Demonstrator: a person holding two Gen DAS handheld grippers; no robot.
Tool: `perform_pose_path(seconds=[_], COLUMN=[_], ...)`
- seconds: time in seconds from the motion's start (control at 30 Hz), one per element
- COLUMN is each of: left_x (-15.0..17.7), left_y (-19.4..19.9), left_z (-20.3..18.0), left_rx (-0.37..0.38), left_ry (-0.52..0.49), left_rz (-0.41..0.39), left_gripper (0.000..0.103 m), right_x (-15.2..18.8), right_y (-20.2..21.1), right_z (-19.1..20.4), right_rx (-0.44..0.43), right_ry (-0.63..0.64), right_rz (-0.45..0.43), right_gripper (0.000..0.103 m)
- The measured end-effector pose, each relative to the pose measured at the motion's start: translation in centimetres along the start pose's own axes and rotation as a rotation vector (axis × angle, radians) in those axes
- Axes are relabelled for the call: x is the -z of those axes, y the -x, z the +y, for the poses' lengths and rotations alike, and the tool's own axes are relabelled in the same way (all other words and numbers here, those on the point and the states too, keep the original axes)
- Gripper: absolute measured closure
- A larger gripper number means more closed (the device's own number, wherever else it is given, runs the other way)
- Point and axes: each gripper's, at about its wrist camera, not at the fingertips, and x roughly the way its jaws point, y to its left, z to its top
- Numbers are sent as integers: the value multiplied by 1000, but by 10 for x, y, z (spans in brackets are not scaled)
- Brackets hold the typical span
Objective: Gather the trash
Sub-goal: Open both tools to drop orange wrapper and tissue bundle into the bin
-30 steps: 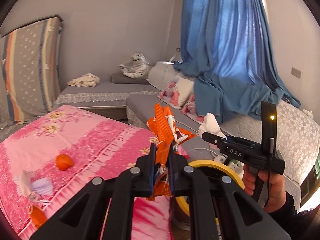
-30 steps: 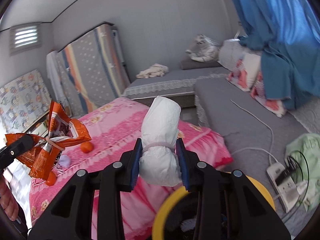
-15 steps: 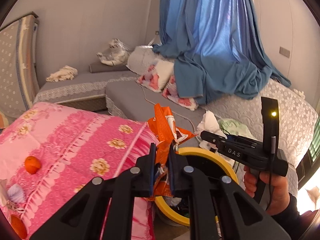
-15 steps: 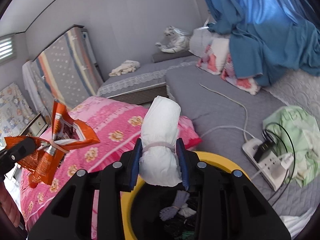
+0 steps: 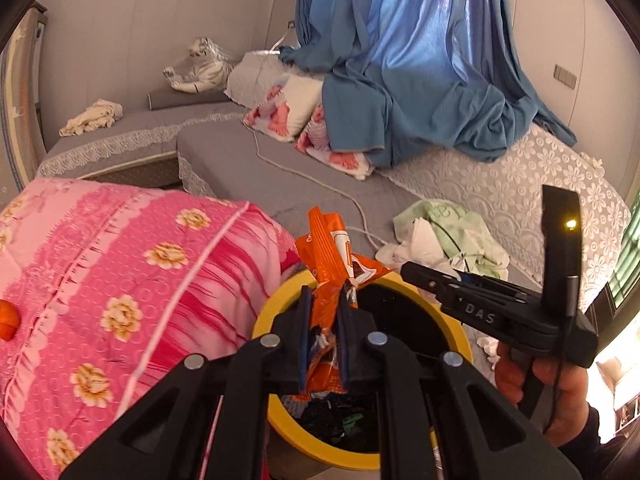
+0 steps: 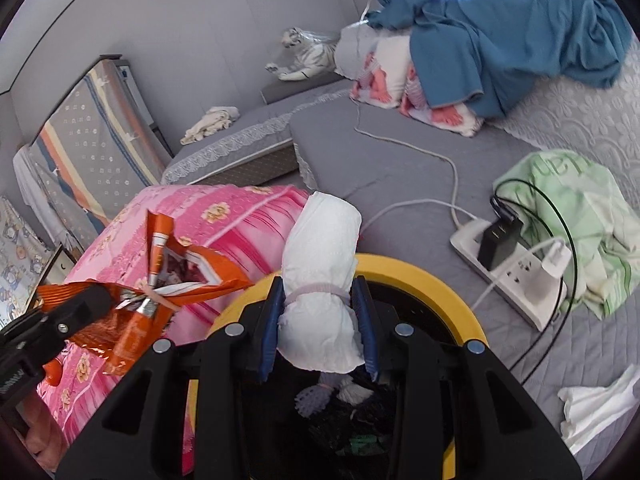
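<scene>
Trash fills both grippers above the yellow bin (image 6: pixel 420 272). The left gripper (image 5: pixel 326 336) pinches a crumpled orange snack bag (image 5: pixel 332 256) tight over the bin's rim. The right gripper (image 6: pixel 320 320) squeezes a rolled white bundle (image 6: pixel 324 280) over the opening. Only the right view shows the power strip (image 6: pixel 516 276) and dark scraps down in the bin. Only the left view shows the hand (image 5: pixel 556 388) holding the right gripper. The bin's bottom stays hidden.

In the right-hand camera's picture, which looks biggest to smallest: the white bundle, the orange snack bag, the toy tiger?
1-2. orange snack bag and white bundle: much alike, and both sit close to the lens, so unranked.
3. toy tiger, far back.
</scene>
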Motion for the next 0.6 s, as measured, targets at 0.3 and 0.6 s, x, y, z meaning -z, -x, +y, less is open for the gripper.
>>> perform_pose_path(seconds=[0.3,0.6], left_x=[9,13], left_y=[-37,-41], left_z=[-1,8], left_rx=[23,47], left_ry=[25,70], left_rz=[84,105], left_gripper=[93,62], right_x=[15,15], right_y=[-6,-1], right_z=[-15,-22], right_rx=[25,48], right_ry=[-31,-70], right_rz=[39,24], right_gripper=[70,50])
